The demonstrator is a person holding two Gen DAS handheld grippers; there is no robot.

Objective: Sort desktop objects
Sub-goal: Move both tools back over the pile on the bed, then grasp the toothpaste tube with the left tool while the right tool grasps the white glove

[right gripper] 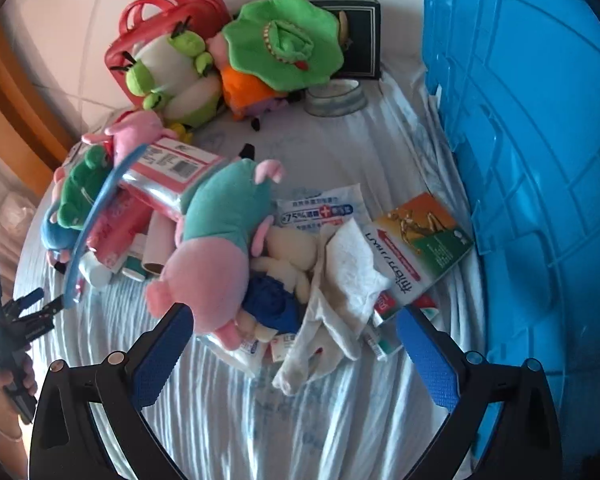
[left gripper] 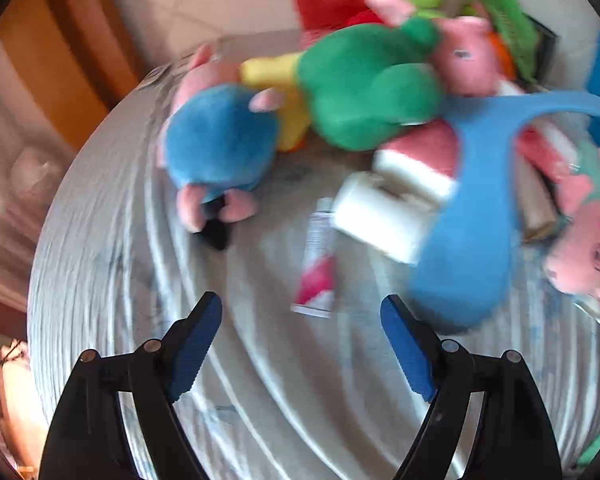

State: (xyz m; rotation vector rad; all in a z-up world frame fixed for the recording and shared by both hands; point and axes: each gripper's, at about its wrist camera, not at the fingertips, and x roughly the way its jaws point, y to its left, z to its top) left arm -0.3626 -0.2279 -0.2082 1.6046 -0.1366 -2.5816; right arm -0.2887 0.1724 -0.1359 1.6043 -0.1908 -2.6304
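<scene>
My left gripper (left gripper: 302, 344) hangs released over the striped cloth (left gripper: 112, 280), its blue pads spread wide with nothing between them; that view is smeared, so small details are lost. Just ahead of it lies a small tube (left gripper: 317, 260) with a pink end, and beyond that a white bottle (left gripper: 374, 216) touching a blue shoehorn-shaped piece (left gripper: 476, 216). A pig plush in a blue dress (left gripper: 220, 148) lies face down to the left, beside a pig plush in green (left gripper: 364, 88). My right gripper (right gripper: 294, 344) is released too, jaws wide and holding nothing, just short of the heap: a pig plush in a teal dress (right gripper: 220, 232) lies across a cream rabbit plush (right gripper: 290, 256), with a white rag (right gripper: 340, 292) and a green-and-orange medicine box (right gripper: 418, 252) alongside. A blue plastic crate (right gripper: 540, 160) stands at the right edge of the table, touching the cloth.
</scene>
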